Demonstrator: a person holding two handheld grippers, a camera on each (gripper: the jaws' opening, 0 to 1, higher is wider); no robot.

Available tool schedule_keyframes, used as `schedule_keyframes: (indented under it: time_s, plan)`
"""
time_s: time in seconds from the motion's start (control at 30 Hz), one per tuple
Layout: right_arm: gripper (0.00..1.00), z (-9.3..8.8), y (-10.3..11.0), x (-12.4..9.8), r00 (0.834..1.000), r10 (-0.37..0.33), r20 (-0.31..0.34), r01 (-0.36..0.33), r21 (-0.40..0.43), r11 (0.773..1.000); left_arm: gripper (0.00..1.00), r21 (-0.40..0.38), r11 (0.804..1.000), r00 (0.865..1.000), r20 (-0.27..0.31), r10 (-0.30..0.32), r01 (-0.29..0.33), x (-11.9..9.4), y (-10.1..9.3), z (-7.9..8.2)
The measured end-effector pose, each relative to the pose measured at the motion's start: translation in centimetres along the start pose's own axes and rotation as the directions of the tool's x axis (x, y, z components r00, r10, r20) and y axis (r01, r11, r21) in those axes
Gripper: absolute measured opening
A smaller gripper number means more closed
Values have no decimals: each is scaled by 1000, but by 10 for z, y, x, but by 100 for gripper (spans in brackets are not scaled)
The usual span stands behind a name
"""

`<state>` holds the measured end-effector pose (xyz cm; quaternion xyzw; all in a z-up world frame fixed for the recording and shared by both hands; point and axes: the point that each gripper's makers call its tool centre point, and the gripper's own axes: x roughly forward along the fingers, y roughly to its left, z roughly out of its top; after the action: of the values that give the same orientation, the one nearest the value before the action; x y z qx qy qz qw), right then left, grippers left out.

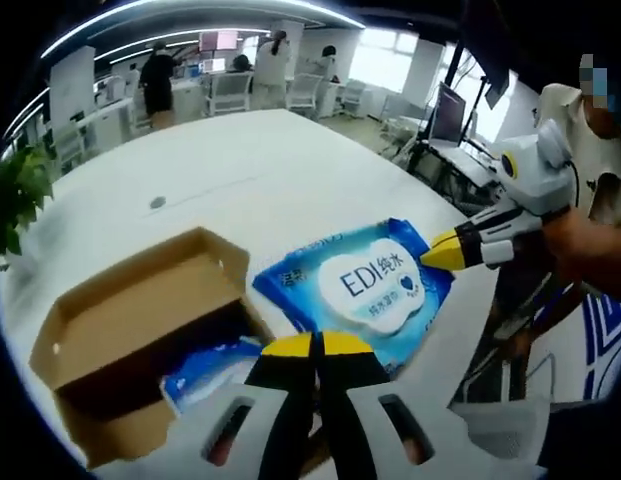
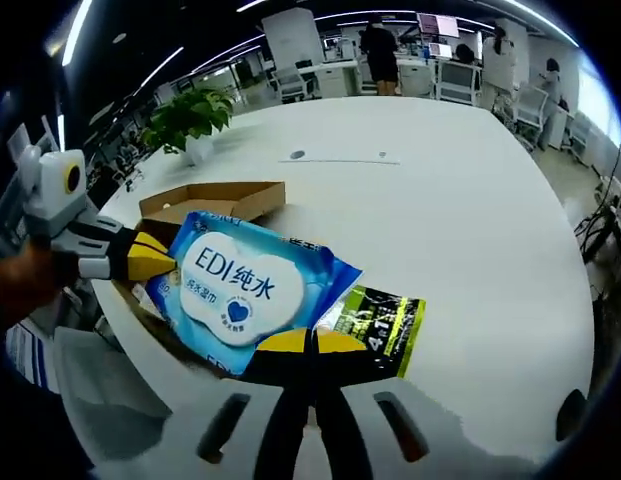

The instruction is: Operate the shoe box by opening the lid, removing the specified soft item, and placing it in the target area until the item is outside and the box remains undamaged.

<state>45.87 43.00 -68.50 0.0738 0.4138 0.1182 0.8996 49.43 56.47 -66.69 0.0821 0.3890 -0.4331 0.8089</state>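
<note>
In the left gripper view, a potted plant (image 1: 18,200) shows at the left edge. Next comes the open cardboard shoe box (image 1: 120,350), its lid folded back, with a blue soft pack (image 1: 205,372) lying inside it. To the right of the box, the blue wet-wipes pack (image 1: 355,290) is held up over the white counter (image 1: 240,170). The left hand-held gripper (image 1: 317,345) has its yellow-tipped jaws closed together on the pack's near edge. The right hand-held gripper (image 1: 440,250) comes in from the right with its tip pinched on the far corner of the same pack, and a person's hand is wrapped around its body.

In the right gripper view, the left hand-held gripper (image 2: 155,262) enters from the left and grips the pack's left edge. The plant (image 2: 190,118) stands behind it near the counter's edge. The shoe box (image 2: 215,200) sits behind and partly under the wet-wipes pack (image 2: 250,290). The right hand-held gripper (image 2: 310,342) has its jaws closed on the pack's lower edge. This view also shows a green and black packet (image 2: 385,320), lying on the counter (image 2: 440,200) just to the right of the wipes.

The counter is large, white and round-cornered. Behind it is an open office with desks, monitors, chairs, ceiling light strips and several standing people.
</note>
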Motion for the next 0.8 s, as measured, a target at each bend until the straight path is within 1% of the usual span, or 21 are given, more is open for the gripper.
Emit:
schedule_keyframes:
  time_s: [0.1, 0.33, 0.8]
  plan:
    - [0, -2, -12, -1, 1000, -6, -3, 6, 8, 1000, 0, 5, 1000, 1000, -6, -7, 7, 9, -5, 3]
    - [0, -8, -30, 1, 1000, -14, -16, 15, 18, 1000, 0, 7, 1000, 1000, -22, -18, 18, 27, -16, 3]
    - [0, -22, -63, 11, 998, -24, -51, 26, 31, 999, 0, 2, 1000, 998, -51, -30, 30, 65, -26, 0]
